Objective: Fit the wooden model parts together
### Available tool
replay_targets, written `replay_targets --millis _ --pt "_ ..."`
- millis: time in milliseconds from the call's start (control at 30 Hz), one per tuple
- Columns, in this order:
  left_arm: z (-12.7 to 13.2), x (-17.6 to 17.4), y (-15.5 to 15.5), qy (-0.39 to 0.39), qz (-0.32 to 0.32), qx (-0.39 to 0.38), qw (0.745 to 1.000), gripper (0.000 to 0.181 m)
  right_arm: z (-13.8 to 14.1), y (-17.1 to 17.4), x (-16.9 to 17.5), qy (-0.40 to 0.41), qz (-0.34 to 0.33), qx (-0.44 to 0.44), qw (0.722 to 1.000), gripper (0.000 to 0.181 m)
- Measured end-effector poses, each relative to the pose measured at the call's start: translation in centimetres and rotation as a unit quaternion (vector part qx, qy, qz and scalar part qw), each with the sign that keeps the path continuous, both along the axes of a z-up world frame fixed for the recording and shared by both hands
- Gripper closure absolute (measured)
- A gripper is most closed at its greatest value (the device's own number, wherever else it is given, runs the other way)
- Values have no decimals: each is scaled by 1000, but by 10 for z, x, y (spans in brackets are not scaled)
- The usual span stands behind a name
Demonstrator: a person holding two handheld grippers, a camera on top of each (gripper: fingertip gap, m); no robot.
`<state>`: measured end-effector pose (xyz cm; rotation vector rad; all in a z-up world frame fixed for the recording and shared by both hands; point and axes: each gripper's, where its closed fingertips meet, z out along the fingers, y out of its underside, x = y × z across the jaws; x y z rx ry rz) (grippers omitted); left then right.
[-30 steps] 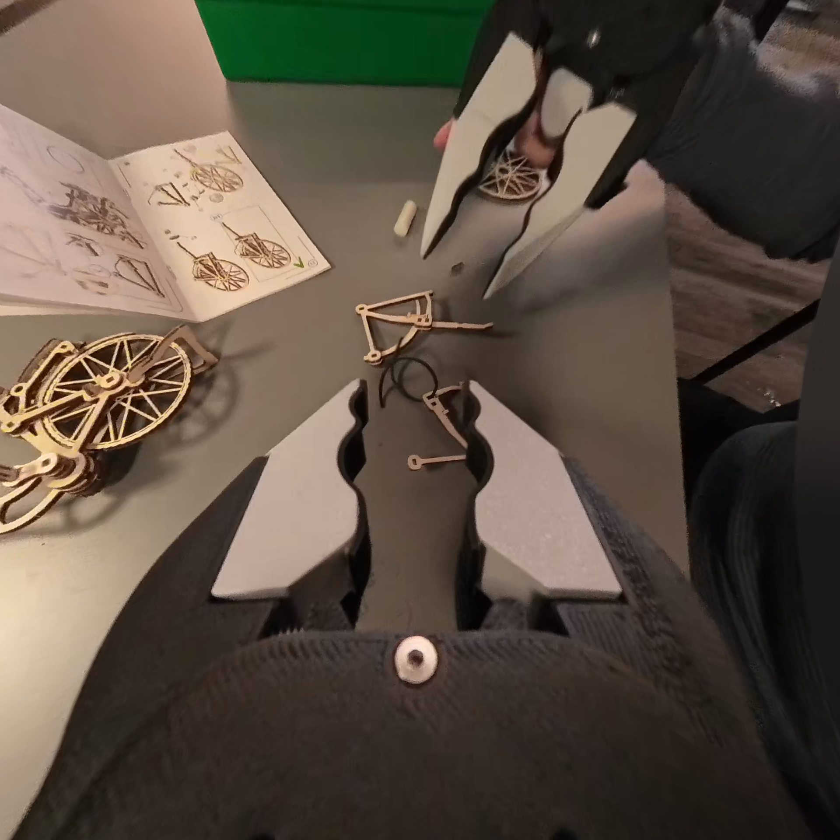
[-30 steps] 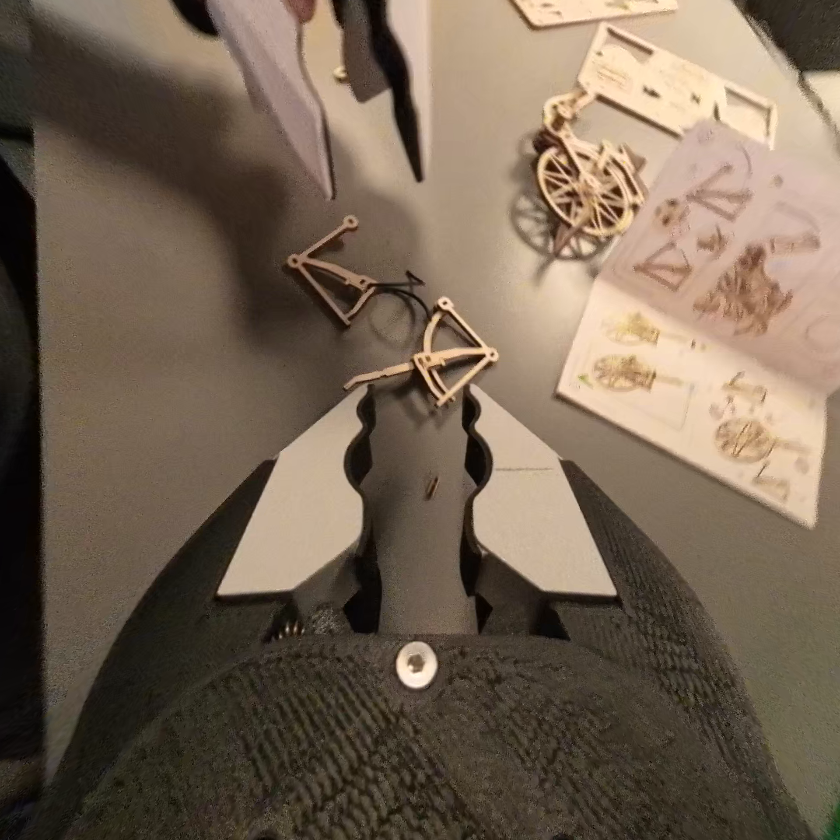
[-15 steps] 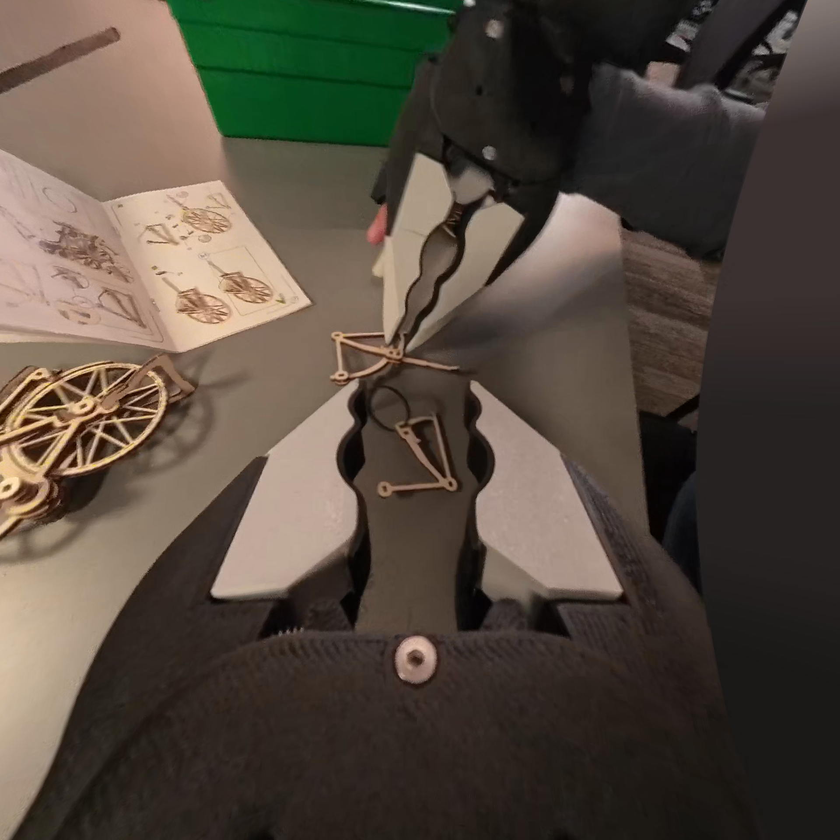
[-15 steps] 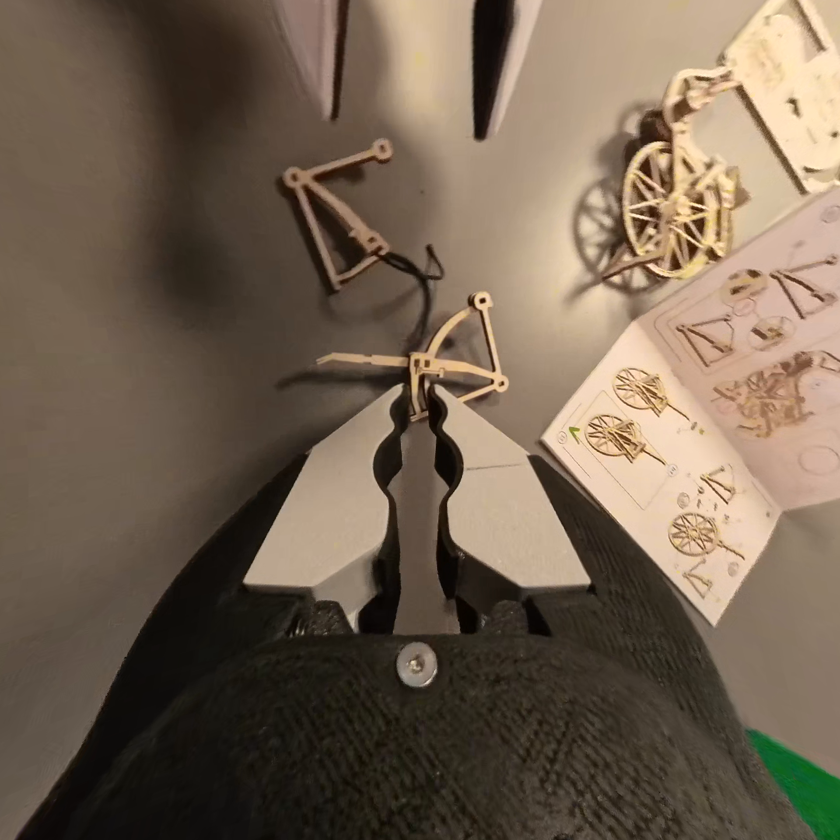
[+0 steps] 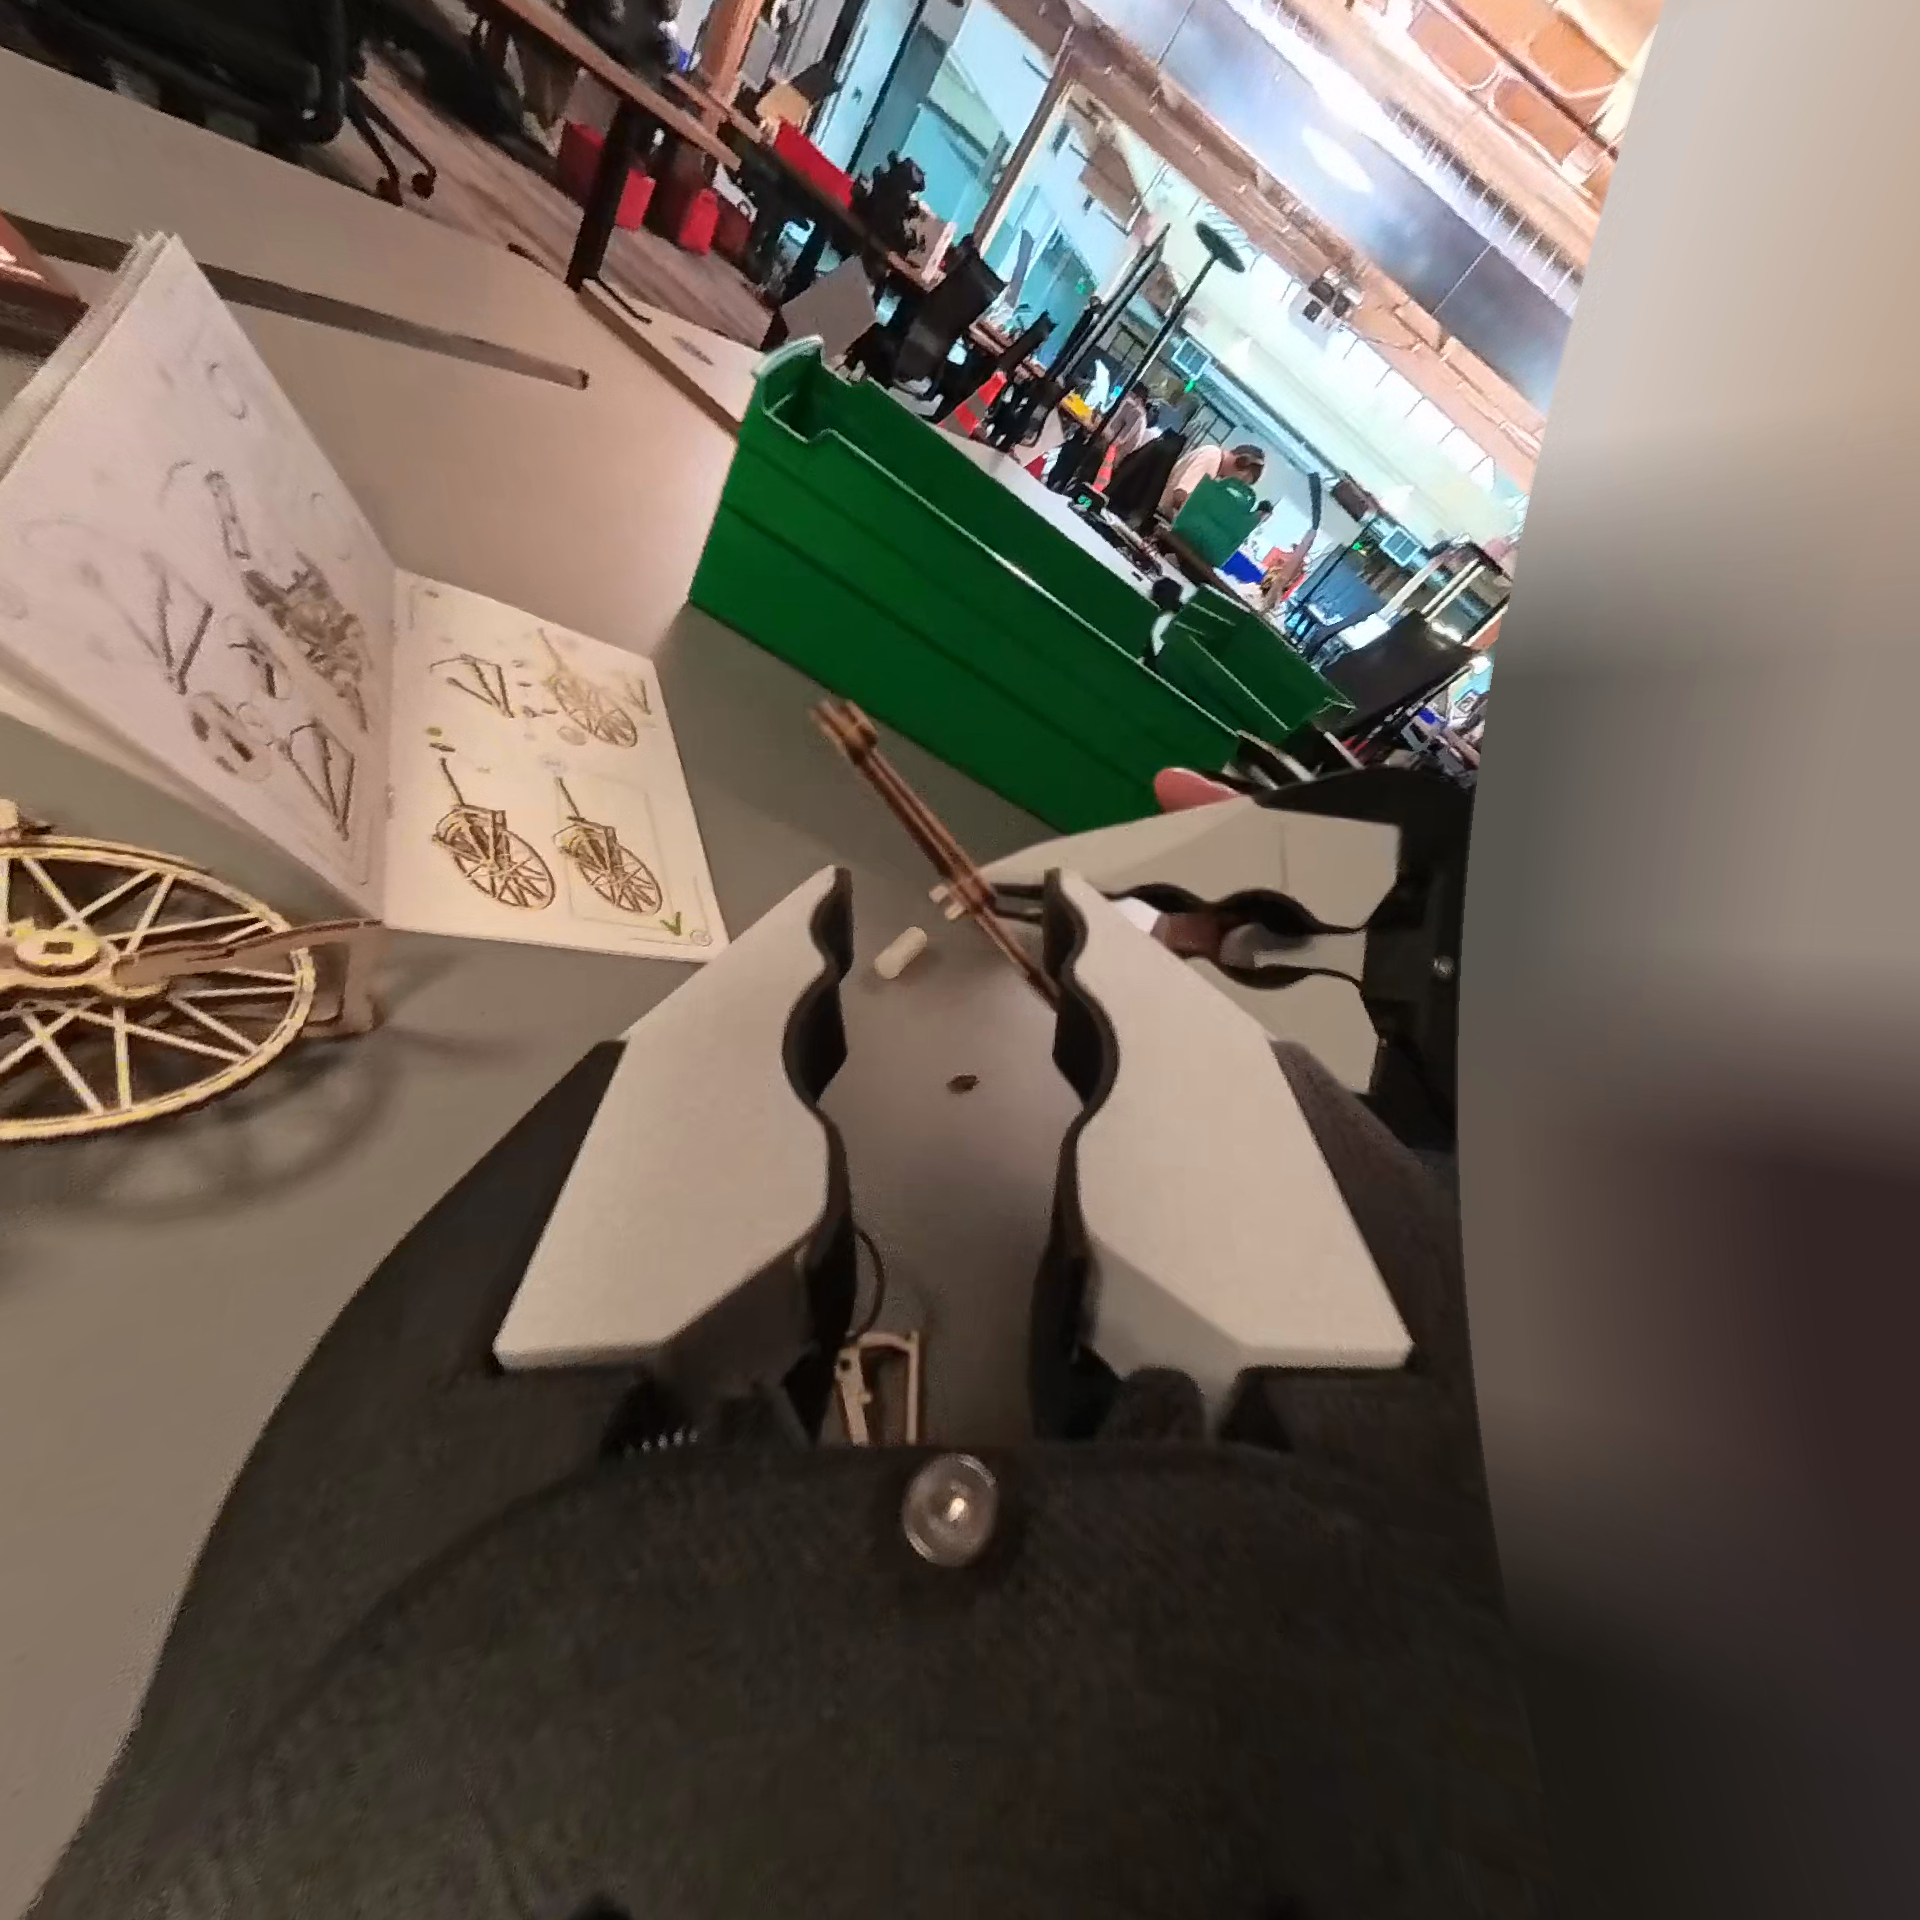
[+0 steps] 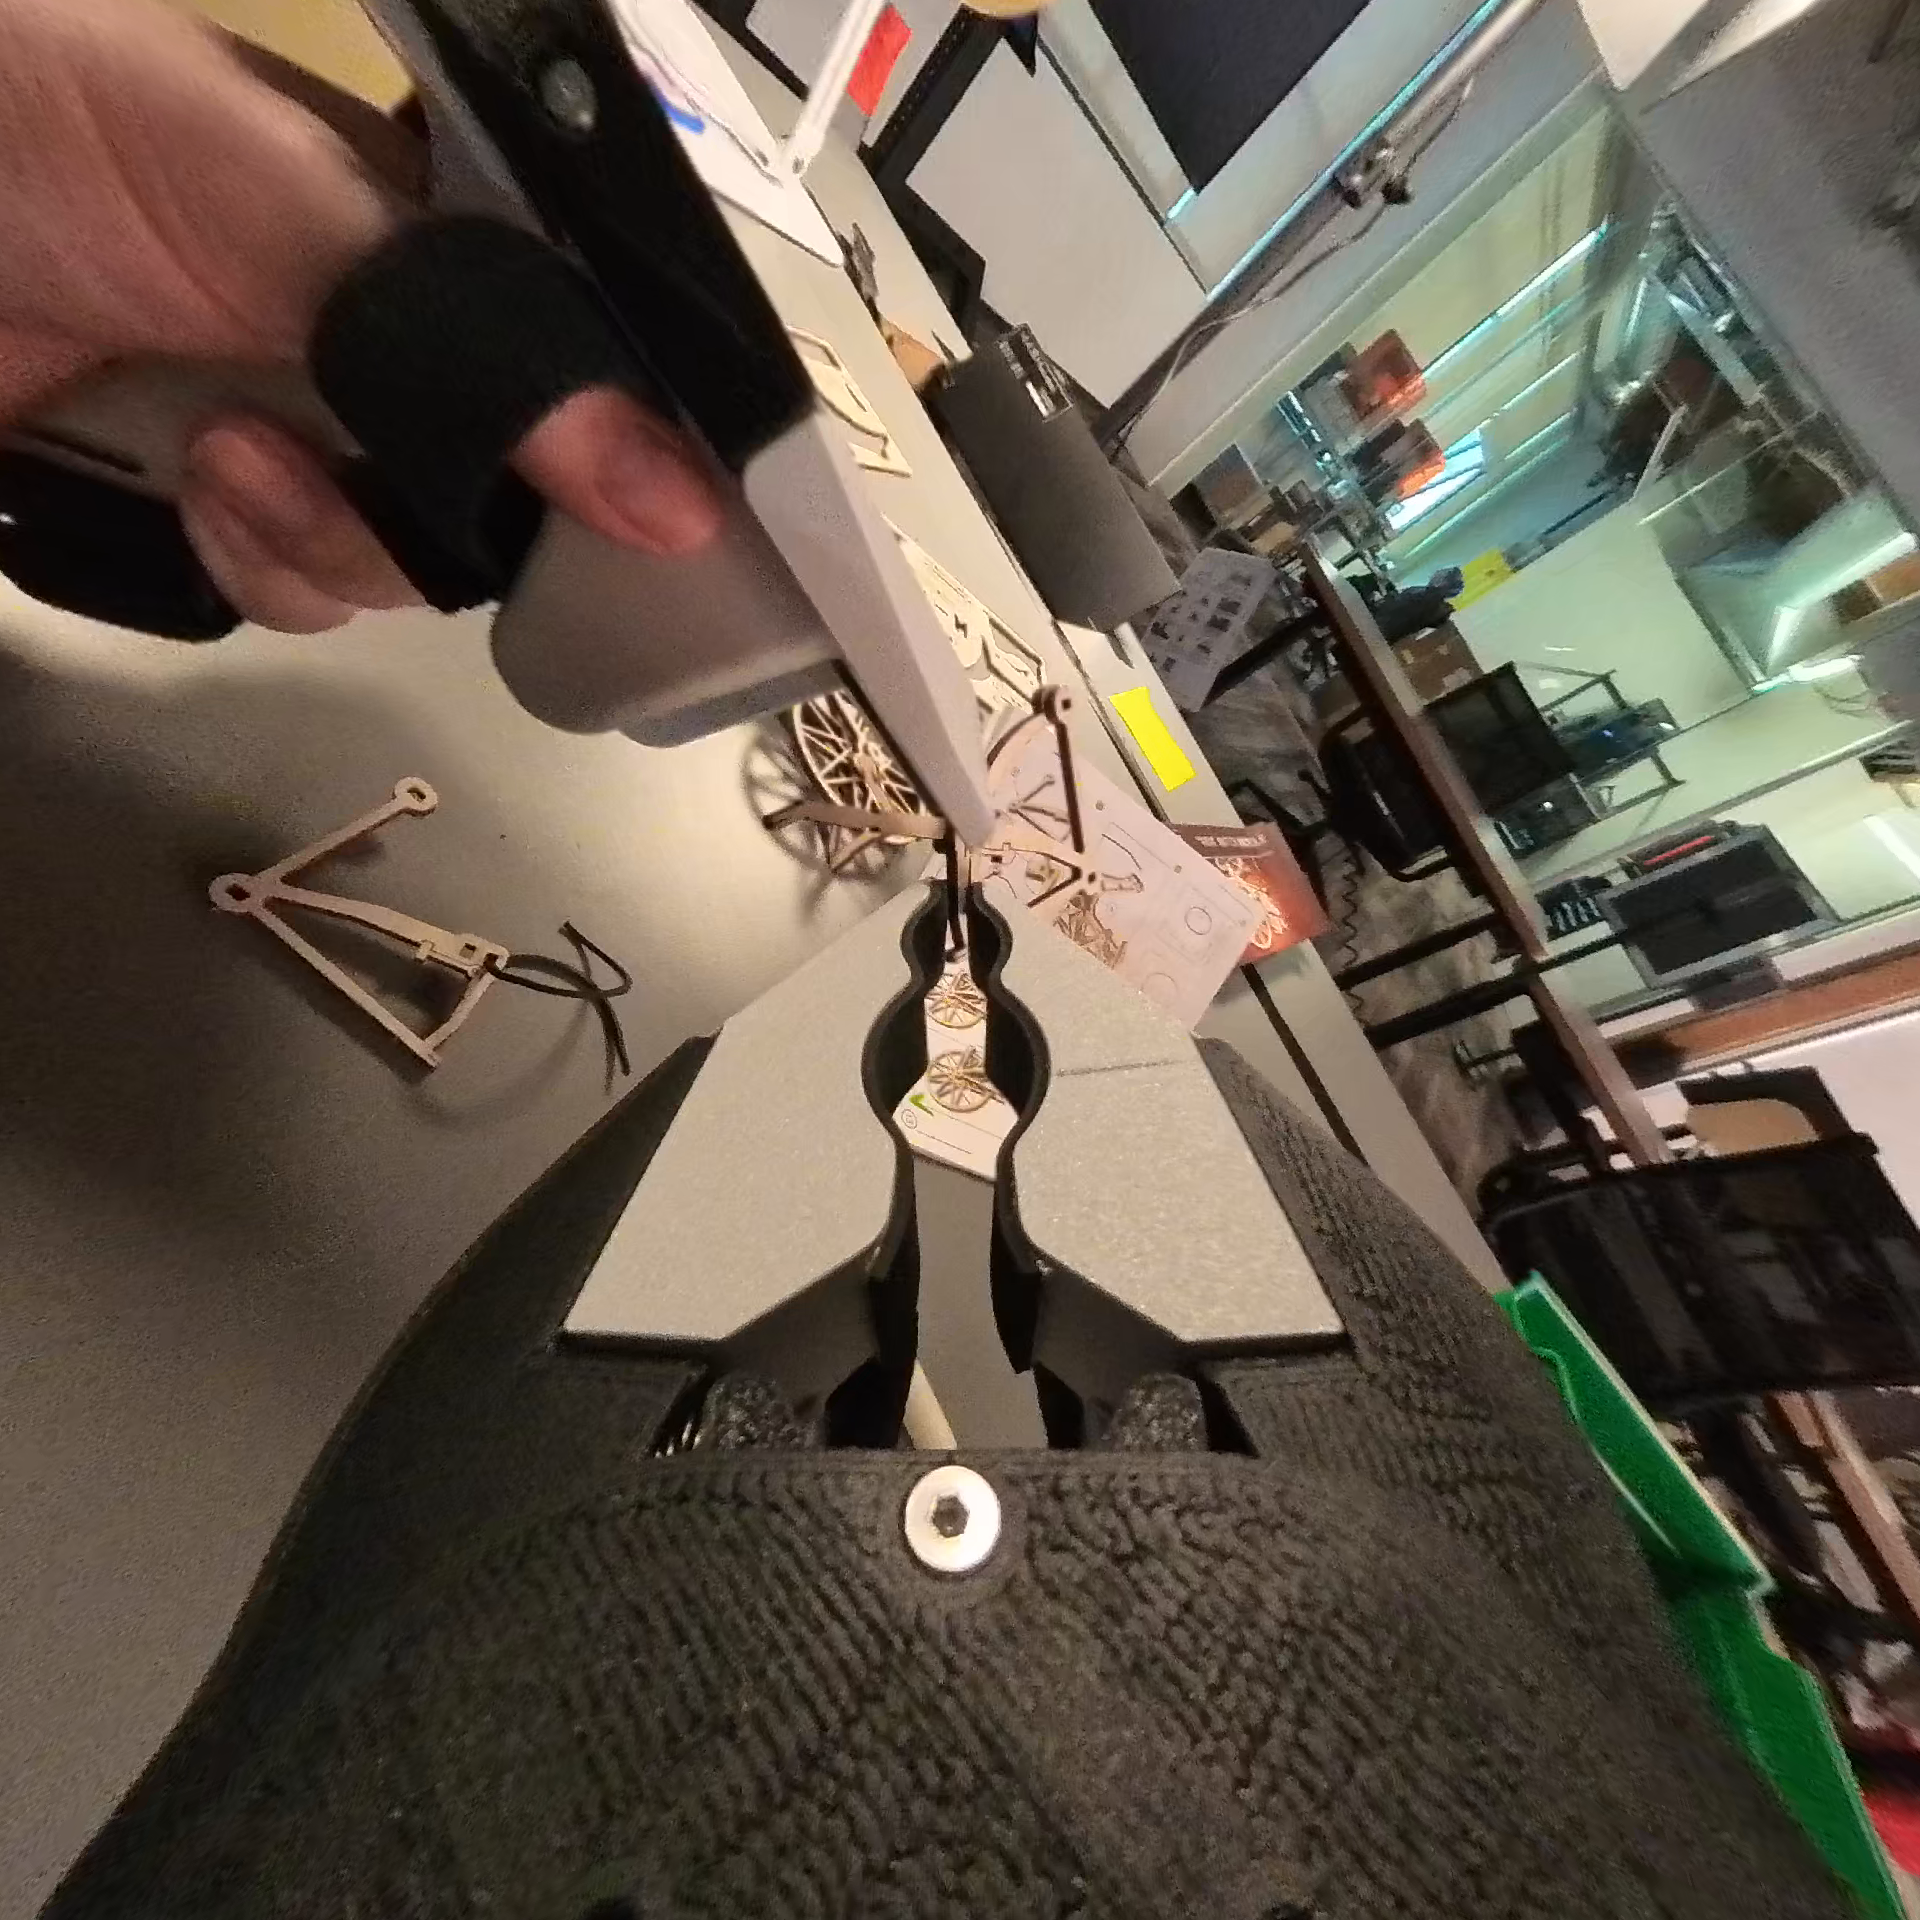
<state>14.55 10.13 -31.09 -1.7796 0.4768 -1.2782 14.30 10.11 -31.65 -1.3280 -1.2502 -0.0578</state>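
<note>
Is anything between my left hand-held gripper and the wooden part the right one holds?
Nothing visible does. The wooden part, pinched in the right hand-held gripper, stands right at the open left hand-held gripper's tips. The white peg lies on the table, below that line.

Wheel model cut by left edge; frame mostly hidden under left gripper. Right side of that view is blur, bg too small to tell.
</note>
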Motion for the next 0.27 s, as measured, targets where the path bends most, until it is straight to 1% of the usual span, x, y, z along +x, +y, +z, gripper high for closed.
replay_targets --millis 67,167,267 --pt "0 2 1 -10 -7 -10 1000 150 1 2 1 -2 -11 14 1000 181" --pt "1 4 1 -41 -17 -30 999 170 -1 0 0 -6 -13 18 1000 181" --pt "0 4 2 -54 -23 -43 997 170 -2 1 1 -3 -15 18 1000 180"
